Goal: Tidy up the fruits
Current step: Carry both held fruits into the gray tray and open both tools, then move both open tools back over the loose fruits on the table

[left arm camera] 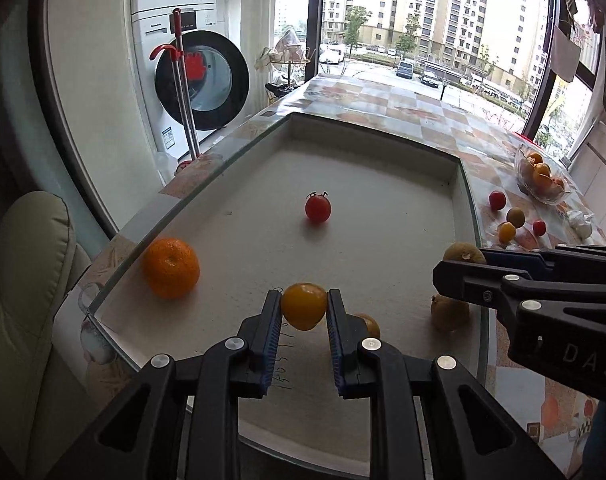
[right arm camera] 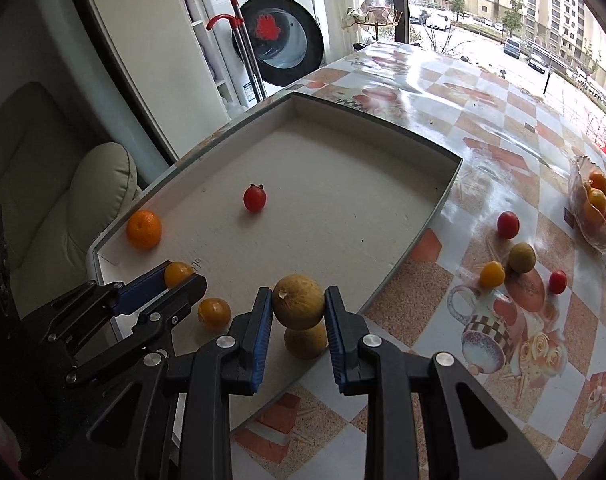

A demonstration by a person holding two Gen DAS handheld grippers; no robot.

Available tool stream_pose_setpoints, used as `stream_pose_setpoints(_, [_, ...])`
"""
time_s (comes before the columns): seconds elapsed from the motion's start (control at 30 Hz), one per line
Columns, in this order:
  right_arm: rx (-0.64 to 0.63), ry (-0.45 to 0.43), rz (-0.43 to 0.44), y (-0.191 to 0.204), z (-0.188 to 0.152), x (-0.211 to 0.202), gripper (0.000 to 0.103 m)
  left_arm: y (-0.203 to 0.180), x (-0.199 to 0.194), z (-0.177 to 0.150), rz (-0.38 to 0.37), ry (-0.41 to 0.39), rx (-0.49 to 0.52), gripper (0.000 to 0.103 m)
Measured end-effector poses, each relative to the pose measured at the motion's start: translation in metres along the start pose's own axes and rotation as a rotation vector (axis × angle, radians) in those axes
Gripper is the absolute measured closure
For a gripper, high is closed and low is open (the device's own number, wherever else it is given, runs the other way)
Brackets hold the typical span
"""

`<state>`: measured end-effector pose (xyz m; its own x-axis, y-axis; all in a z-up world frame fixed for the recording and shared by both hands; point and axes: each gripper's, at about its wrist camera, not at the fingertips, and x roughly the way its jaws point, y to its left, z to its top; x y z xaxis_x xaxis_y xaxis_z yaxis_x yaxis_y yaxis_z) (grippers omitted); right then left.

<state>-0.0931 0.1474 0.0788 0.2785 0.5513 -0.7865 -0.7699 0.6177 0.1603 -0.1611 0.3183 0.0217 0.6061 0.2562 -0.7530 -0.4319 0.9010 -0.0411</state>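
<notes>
While the left gripper [left arm camera: 303, 307] jaws clamp a yellow tomato [left arm camera: 304, 306] and the right gripper [right arm camera: 298, 307] jaws clamp a tan fruit [right arm camera: 298, 306], both hang over the tray's [right arm camera: 419, 222] near edge; its middle is mostly open.

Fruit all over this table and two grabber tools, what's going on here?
A person is sorting fruit into a shallow tray with two handheld grippers. The left gripper is shut on a small yellow-orange fruit above the tray's near end; the right gripper is shut on a tan round fruit. A mandarin and a red tomato already lie in the tray. More small fruits wait on the tablecloth beside a glass bowl.
</notes>
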Motion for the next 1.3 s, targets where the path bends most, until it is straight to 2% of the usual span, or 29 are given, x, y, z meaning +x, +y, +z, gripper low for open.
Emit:
stream_pose_setpoints(0.03, [0.001, 0.001, 0.003, -0.001, 0.0, 0.0, 0.072, 0.0, 0.0, 0.0, 0.0, 0.002, 0.002, 0.08])
stream_pose_setpoints(0.1, [0.004, -0.004, 0.009, -0.002, 0.001, -0.002, 0.062, 0.0, 0.002, -0.001, 0.007, 0.007, 0.006, 0.08])
stream_pose_setpoints(0.17, [0.002, -0.016, 0.023, -0.002, 0.002, -0.005, 0.04, -0.002, 0.003, -0.001, 0.026, 0.009, 0.008, 0.071])
stream_pose_setpoints(0.2, [0.001, -0.023, 0.023, -0.002, 0.002, -0.007, 0.036, -0.002, 0.002, 0.0, 0.046, -0.003, 0.007, 0.054])
stream_pose_setpoints(0.23, [-0.002, -0.031, 0.013, -0.001, 0.003, -0.009, 0.03, -0.001, -0.001, 0.0, 0.065, -0.022, 0.002, 0.027])
stream_pose_setpoints(0.27, [-0.004, -0.04, 0.007, 0.0, 0.004, -0.011, 0.026, 0.001, -0.004, 0.0, 0.065, -0.038, -0.006, 0.016])
stream_pose_setpoints(0.3, [-0.003, -0.047, 0.008, -0.002, 0.004, -0.013, 0.024, 0.002, -0.008, 0.001, 0.048, -0.055, -0.014, 0.012])
stream_pose_setpoints(0.4, [0.022, -0.058, 0.015, -0.01, 0.002, -0.02, 0.02, -0.002, -0.014, 0.003, 0.03, -0.057, -0.001, 0.012])
stream_pose_setpoints(0.53, [0.102, -0.093, -0.015, -0.036, -0.006, -0.033, 0.0, -0.018, -0.025, 0.005, 0.022, -0.078, 0.048, 0.012])
stream_pose_setpoints(0.67, [0.202, -0.129, -0.036, -0.074, -0.02, -0.05, 0.0, -0.051, -0.037, 0.007, -0.022, -0.104, 0.139, 0.012])
stream_pose_setpoints(0.77, [0.255, -0.132, -0.081, -0.104, -0.036, -0.06, 0.0, -0.083, -0.045, 0.006, -0.083, -0.114, 0.216, 0.012])
stream_pose_setpoints(0.93, [0.347, -0.092, -0.197, -0.155, -0.069, -0.067, 0.0, -0.138, -0.037, -0.003, -0.169, -0.067, 0.342, 0.012])
stream_pose_setpoints(1.1, [0.422, -0.047, -0.304, -0.196, -0.108, -0.068, 0.0, -0.172, -0.004, -0.016, -0.135, 0.021, 0.388, 0.012])
stream_pose_setpoints(1.3, [0.441, -0.051, -0.404, -0.221, -0.131, -0.074, 0.0, -0.171, 0.018, -0.012, -0.079, 0.047, 0.338, 0.012])
